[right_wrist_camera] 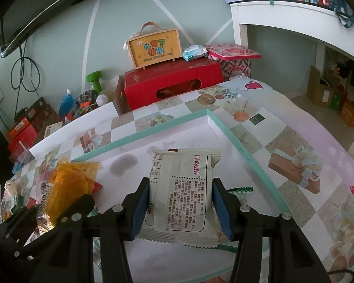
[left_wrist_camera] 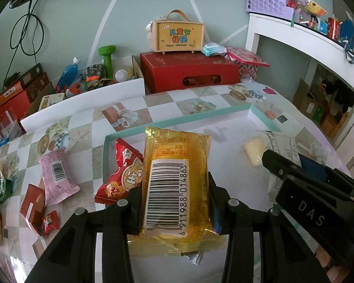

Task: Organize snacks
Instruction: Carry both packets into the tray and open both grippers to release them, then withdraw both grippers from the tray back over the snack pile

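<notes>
Over the shallow white tray with the teal rim (left_wrist_camera: 259, 112), left fingers (left_wrist_camera: 174, 202) pinch a yellow barcoded snack packet (left_wrist_camera: 174, 179); right fingers (right_wrist_camera: 180, 202) clamp a white printed snack packet (right_wrist_camera: 181, 188); lowering and releasing each inside seems next.

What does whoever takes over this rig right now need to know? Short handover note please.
Left gripper: shut on a yellow transparent snack packet with a barcode, over the shallow white tray with a teal rim.
Right gripper: shut on a white printed snack packet, also over the tray.
Done: a red snack packet and a pale yellow wrapped bar lie in the tray.
Left: set both held packets down; a pink snack packet and small red snacks lie on the tablecloth outside.
</notes>
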Action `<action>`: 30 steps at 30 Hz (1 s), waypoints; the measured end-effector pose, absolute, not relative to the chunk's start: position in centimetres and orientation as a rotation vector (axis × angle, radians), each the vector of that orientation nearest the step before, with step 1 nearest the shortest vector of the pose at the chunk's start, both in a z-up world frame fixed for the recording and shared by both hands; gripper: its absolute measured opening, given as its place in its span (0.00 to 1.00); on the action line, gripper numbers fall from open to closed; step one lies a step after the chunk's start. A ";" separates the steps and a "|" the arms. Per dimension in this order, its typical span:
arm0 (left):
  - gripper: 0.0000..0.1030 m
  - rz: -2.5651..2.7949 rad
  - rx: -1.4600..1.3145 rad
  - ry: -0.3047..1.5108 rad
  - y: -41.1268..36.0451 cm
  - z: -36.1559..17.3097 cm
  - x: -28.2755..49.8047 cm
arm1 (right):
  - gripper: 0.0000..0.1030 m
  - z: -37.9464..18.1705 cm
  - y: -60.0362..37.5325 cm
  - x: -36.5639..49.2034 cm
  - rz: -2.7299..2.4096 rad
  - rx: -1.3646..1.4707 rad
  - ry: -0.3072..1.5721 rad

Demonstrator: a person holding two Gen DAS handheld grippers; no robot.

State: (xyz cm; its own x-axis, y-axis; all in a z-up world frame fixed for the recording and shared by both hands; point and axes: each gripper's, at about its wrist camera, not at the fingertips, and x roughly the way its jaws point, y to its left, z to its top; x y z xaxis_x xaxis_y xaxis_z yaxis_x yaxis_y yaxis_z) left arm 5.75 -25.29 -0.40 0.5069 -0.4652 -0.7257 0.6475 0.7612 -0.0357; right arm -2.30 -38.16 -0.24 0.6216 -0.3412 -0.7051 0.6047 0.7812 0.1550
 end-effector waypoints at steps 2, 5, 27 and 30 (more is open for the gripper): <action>0.53 -0.662 0.274 0.782 -25.4 -0.3 5.7 | 0.55 -0.3 -38.1 -2.2 -0.561 0.394 0.720; 0.70 -0.634 0.282 0.770 -25.1 -0.2 5.8 | 0.55 -0.5 -38.3 -2.2 -0.580 0.384 0.730; 0.77 -0.569 0.246 0.756 -22.7 1.8 6.3 | 0.54 0.6 -38.0 -2.7 -0.574 0.378 0.701; 0.77 -0.551 0.237 0.763 -22.3 1.8 6.6 | 0.54 0.5 -38.0 -2.6 -0.573 0.378 0.704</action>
State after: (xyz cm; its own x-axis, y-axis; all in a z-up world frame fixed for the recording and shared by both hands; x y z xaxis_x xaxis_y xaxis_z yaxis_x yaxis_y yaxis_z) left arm 6.58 -22.29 1.77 0.5908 -0.3852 -0.7089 0.5520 0.8338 0.0070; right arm -2.62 -37.99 0.52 0.6197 -0.3626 -0.6960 0.6081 0.7825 0.1337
